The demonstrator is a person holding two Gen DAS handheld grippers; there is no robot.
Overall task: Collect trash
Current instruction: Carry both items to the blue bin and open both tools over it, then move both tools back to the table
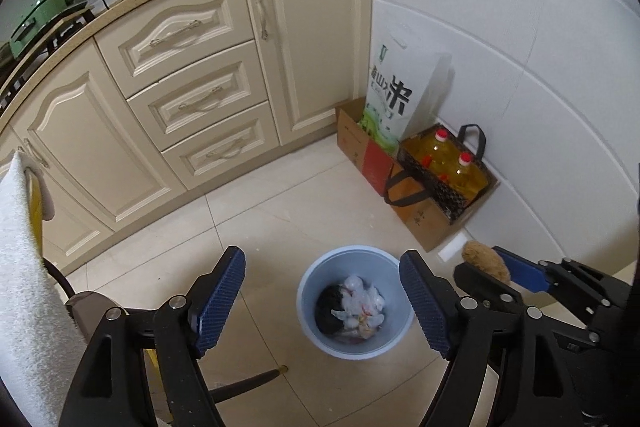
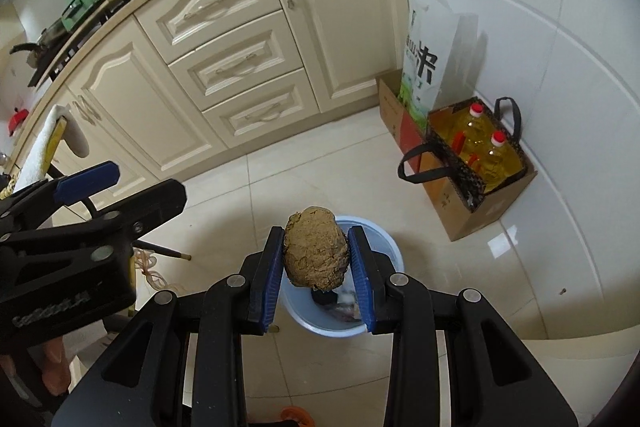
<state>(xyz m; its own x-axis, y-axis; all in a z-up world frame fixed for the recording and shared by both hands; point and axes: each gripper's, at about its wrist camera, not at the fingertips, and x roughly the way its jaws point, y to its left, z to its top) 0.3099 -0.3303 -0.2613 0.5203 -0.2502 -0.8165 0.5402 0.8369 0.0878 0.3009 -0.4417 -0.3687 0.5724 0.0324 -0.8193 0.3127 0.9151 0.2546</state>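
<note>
Rice sack [image 1: 390, 99] reads "米". Right gripper [image 2: 316, 255] clamps a rough brown lump [image 2: 315, 253] above the round blue plastic bin [image 1: 354, 301]; left gripper [image 1: 322, 297] gapes, empty.

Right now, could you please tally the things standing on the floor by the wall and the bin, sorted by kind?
Blue bins: 1
Cardboard boxes: 1
Rice bags: 1
Patterned tote bags: 1
Oil bottles, red caps: 2
Total: 6

Cream cabinets [image 1: 200, 87], rice sack [image 1: 390, 99], probably oil bottles [image 1: 452, 159] in bag.
</note>
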